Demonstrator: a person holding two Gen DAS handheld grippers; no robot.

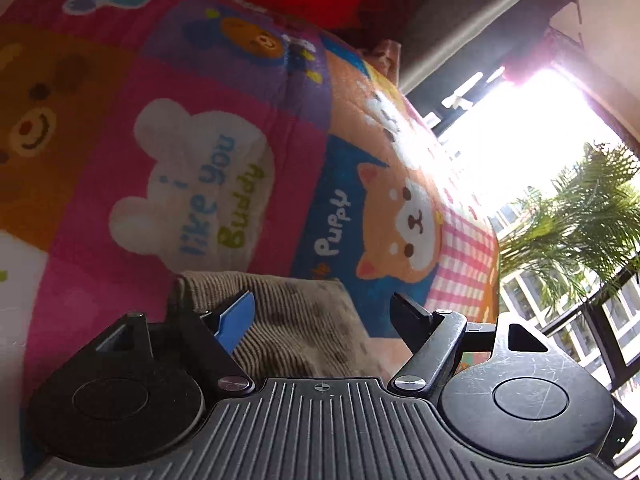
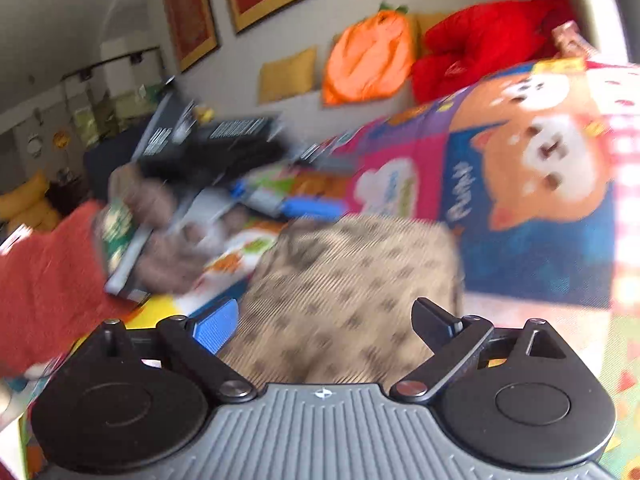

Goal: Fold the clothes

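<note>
A folded beige ribbed garment with dark spots lies on a colourful cartoon blanket. My left gripper is open, its jaws spread over the garment's near edge, nothing held. In the blurred right wrist view the same garment lies folded on the blanket. My right gripper is open over its near side, empty. The other gripper with blue pads and the hand that holds it show at the garment's far left corner.
A red plush and an orange cushion sit at the blanket's far end by the wall. Dark boxes are stacked at the left. A bright window and a palm plant lie beyond the blanket's right edge.
</note>
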